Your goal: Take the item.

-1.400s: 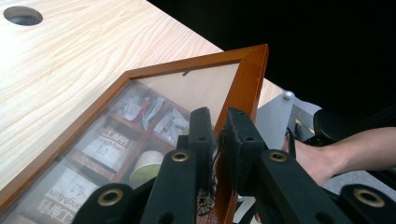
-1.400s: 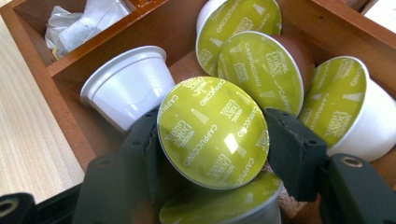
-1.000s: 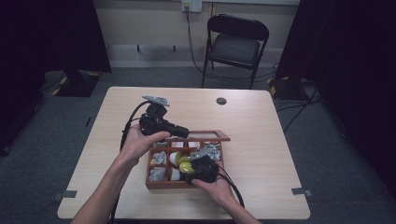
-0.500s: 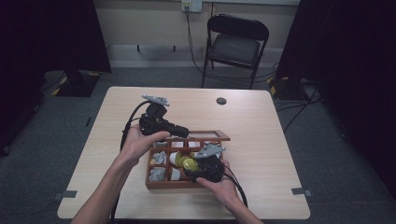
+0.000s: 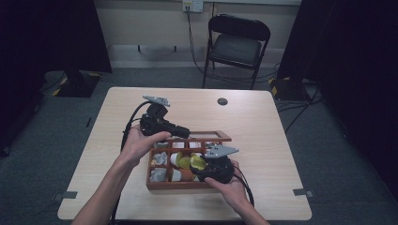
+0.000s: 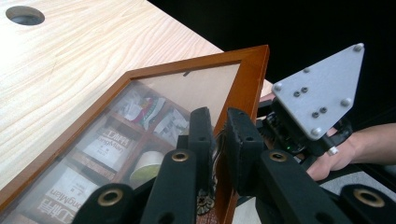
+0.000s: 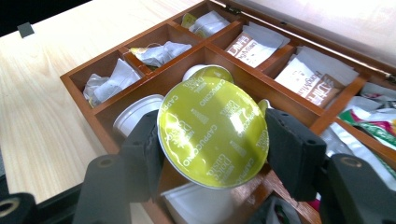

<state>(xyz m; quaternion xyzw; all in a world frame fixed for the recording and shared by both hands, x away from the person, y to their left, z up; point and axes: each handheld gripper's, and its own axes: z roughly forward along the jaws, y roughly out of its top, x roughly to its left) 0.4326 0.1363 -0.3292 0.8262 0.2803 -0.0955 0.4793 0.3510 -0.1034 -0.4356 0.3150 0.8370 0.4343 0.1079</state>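
High view. A wooden box (image 5: 187, 185) with compartments lay at the lower centre of the frame on a pale table (image 5: 263, 126). Its glass lid (image 5: 202, 137) stood raised along the far side. The left gripper (image 5: 184, 132), held in the left hand (image 5: 141, 143), sat at the upper left corner of the box with its jaws clamped on the lid's frame. The right gripper (image 5: 195, 164), in the right hand (image 5: 230, 185), lay over the right half of the box and carried a yellow-green capsule (image 5: 197, 162) above the middle compartments. A black folding chair (image 5: 237, 44) stood at the upper centre of the frame, beyond the table.

Left gripper view. The two black jaws rose from the bottom centre, pressed close on the red-brown edge of the lid (image 6: 243, 93). Through the glass, sachets (image 6: 107, 142) and a pale cup (image 6: 147, 165) showed in the compartments. The grey plate of the right gripper (image 6: 322, 93) filled the right of the frame.

Right gripper view. The jaws pinched the capsule (image 7: 212, 130) by its sides at frame centre, its yellow-green foil top facing the camera. Behind it lay the box (image 7: 84, 88): crumpled tea bags (image 7: 161, 52) at the upper left, printed sachets (image 7: 247, 49) at the upper right, and a white cup (image 7: 135, 116) just left of the capsule.
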